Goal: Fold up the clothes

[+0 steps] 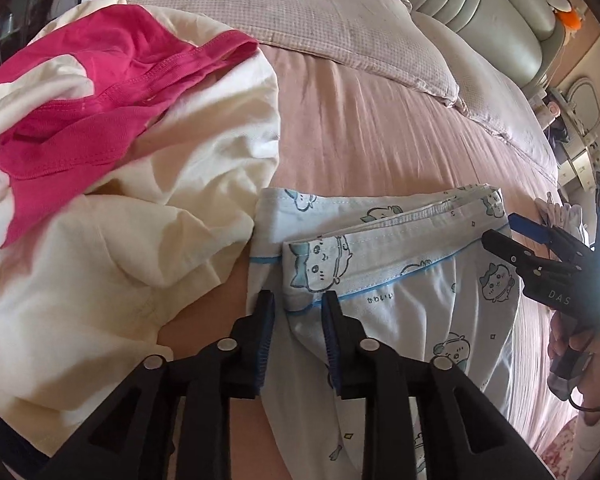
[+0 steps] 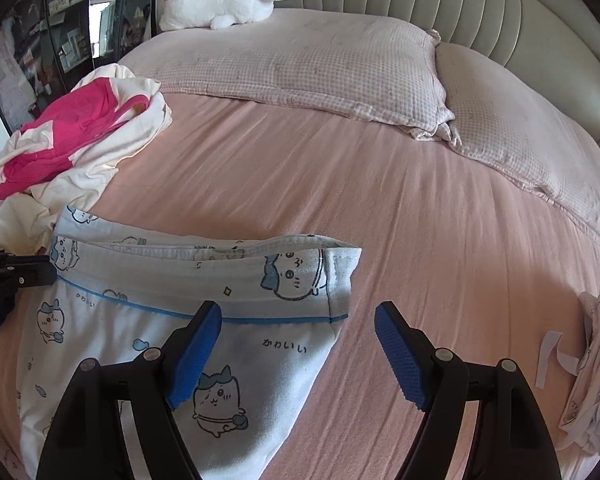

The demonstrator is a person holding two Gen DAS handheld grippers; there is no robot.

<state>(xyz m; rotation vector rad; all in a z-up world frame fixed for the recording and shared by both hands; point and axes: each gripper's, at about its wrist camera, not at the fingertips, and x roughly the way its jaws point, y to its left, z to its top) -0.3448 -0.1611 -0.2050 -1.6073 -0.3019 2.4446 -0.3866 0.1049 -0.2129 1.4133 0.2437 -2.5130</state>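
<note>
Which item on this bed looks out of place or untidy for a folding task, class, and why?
The pink and cream garments lie in a crumpled heap at the bed's left edge, unfolded, one tangled over the other. The blue cartoon-print pyjama bottoms lie fairly flat in front, though their waistband gapes open. Nothing looks spilled or damaged.

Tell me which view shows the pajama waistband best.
The right wrist view: the waistband runs nearly whole across the frame, down to its blue piping. The left wrist view shows it bunched and foreshortened, its near edge between the left tongs.
</note>
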